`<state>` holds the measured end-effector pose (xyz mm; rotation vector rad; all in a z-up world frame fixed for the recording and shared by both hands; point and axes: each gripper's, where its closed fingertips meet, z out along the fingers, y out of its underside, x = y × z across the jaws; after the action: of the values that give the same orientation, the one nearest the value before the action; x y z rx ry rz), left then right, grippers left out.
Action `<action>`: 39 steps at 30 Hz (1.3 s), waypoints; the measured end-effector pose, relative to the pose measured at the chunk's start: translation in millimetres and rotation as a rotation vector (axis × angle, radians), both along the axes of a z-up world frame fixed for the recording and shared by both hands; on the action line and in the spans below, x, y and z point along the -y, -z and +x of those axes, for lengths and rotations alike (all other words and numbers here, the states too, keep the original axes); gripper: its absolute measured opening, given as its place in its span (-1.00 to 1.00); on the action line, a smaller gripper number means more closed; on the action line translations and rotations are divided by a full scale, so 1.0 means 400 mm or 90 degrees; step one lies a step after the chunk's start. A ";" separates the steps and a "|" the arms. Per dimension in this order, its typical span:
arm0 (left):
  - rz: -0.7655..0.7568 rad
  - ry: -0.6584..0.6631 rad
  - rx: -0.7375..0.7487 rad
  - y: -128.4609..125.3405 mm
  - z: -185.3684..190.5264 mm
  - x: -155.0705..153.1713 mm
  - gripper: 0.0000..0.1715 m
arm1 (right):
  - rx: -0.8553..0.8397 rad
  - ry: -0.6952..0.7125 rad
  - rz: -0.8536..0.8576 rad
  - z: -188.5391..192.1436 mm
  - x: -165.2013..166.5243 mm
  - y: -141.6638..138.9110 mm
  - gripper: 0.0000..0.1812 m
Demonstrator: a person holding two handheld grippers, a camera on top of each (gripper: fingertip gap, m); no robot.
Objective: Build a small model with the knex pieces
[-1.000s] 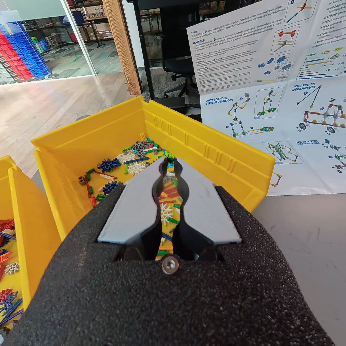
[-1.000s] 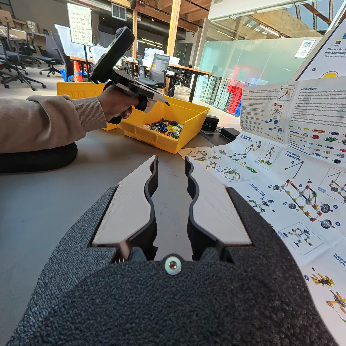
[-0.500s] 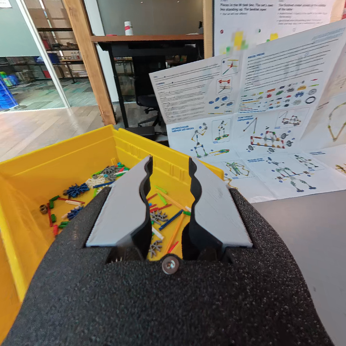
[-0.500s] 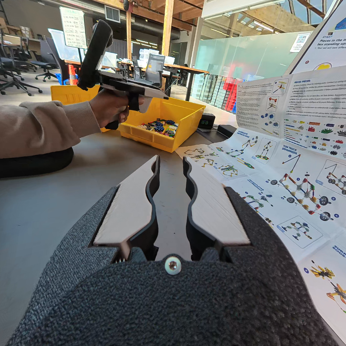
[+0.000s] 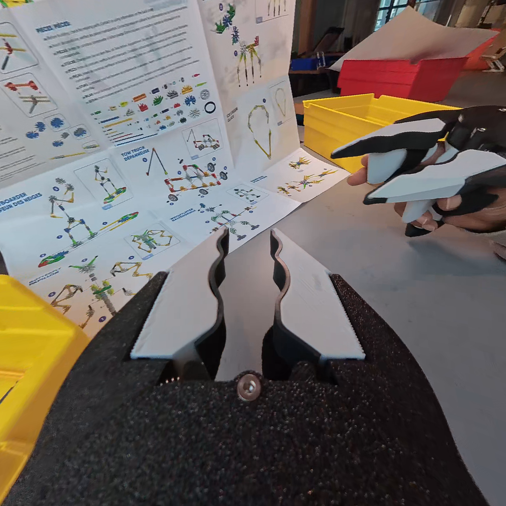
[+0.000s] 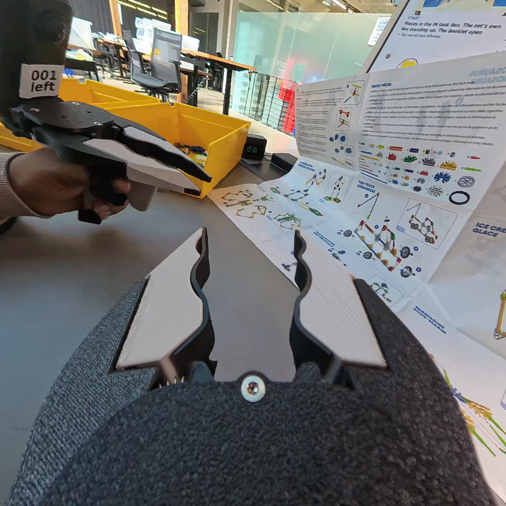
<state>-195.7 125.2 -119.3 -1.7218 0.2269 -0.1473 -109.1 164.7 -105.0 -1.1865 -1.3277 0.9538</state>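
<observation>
My left gripper (image 5: 249, 232) is open and empty, low over the grey table (image 5: 383, 301), with its tips at the near edge of a folded-out white instruction sheet (image 5: 137, 164). My right gripper (image 6: 250, 231) is open wide and empty over the same table, next to the sheet (image 6: 383, 208). Each gripper shows in the other's view, held by a hand: the right one at the right edge (image 5: 349, 179), the left one at the left (image 6: 204, 185). A yellow bin (image 6: 219, 128) behind the left gripper holds several small coloured building pieces (image 6: 195, 153).
A corner of a yellow bin (image 5: 27, 342) is close at the left gripper's lower left. Another yellow bin (image 5: 342, 123) and a red bin (image 5: 397, 76) stand behind the right gripper. A small black device (image 6: 253, 146) sits beside the bin of pieces.
My left gripper has opened and swung right, away from the bin of pieces, and now faces the sheet and table. My right gripper has opened wider.
</observation>
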 end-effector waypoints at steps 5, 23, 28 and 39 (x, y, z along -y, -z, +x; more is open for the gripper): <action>-0.013 0.035 0.046 0.018 0.018 -0.002 -0.97 | -0.003 0.046 -0.008 0.015 -0.050 -0.001 -0.51; 0.034 -0.058 0.128 -0.022 -0.099 0.007 -0.78 | 0.080 0.108 -0.086 0.024 -0.119 0.063 -0.14; 0.007 -0.032 0.131 -0.005 -0.085 0.003 -0.38 | 0.075 0.097 -0.096 0.025 -0.118 0.060 -0.18; -0.076 -0.068 -0.052 0.079 -0.141 0.012 -0.28 | 0.040 0.117 -0.134 0.036 -0.143 0.046 -0.21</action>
<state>-252.3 120.2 -150.8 -1.8559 0.1885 -0.0114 -94.7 221.7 -123.5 -1.4831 -1.1639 0.9452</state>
